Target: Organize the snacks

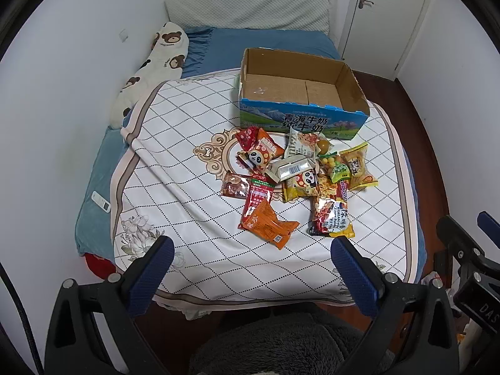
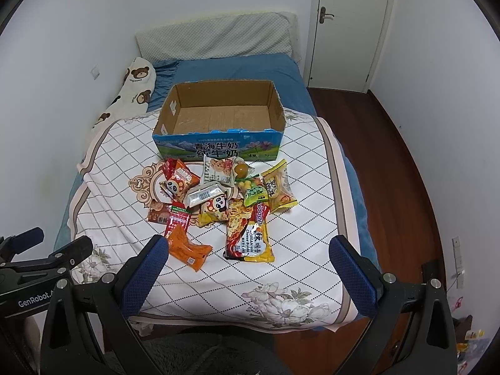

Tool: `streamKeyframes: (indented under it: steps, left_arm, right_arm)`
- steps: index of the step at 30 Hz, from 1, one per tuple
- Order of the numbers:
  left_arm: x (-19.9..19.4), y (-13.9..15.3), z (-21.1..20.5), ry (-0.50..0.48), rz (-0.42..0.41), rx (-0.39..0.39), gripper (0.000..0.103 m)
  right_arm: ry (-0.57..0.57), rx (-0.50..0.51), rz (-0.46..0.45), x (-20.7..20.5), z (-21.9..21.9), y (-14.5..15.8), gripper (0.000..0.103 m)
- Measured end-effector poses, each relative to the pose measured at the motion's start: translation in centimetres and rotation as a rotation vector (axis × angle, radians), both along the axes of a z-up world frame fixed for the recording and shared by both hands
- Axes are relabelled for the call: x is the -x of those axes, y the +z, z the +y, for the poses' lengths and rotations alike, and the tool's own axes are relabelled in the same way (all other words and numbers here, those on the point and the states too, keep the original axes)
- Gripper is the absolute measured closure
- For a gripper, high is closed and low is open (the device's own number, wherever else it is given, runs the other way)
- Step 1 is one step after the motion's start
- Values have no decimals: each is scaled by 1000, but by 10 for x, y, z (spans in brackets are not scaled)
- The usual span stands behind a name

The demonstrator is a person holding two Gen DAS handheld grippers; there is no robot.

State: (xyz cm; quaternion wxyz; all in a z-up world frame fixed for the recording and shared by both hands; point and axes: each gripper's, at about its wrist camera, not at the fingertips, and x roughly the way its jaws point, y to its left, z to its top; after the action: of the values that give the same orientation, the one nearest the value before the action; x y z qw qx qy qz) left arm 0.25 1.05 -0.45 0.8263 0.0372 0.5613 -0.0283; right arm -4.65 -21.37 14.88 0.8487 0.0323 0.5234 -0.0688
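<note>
Left wrist view. Nearest us, the left gripper (image 1: 248,250) hangs over the foot of the bed, blue pads spread wide, nothing between them. Under it we see a grey fuzzy cushion (image 1: 275,347), then the white quilt (image 1: 193,218) with its dotted diamond grid and floral corners, laid over a blue sheet (image 1: 259,43). A bear-print pillow (image 1: 162,50) lies along the left wall; a white door (image 1: 387,9) stands at the far right. The snack pile (image 1: 297,175) sits mid-quilt, just in front of the open cardboard box (image 1: 300,93). The box's long axis runs across the bed, printed blue side facing us. The orange packet (image 1: 268,225) is closest to us, lying on a diagonal.

Right wrist view. The right gripper (image 2: 248,250) is also splayed wide and holds nothing. The left tool shows at the lower left edge. We see dark wood floor (image 2: 400,168) right of the bed. The noodle packet (image 2: 250,237) lies lengthwise, toward the box, at the near edge of the pile.
</note>
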Motion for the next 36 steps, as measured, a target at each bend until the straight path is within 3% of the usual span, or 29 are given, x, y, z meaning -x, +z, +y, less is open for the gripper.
streamKeyframes:
  steps: [36]
  left_arm:
    - [-7,0,-2,-13,-9,2,0]
  right_arm:
    - [-19,-13,-10,-6,-2,-1,0]
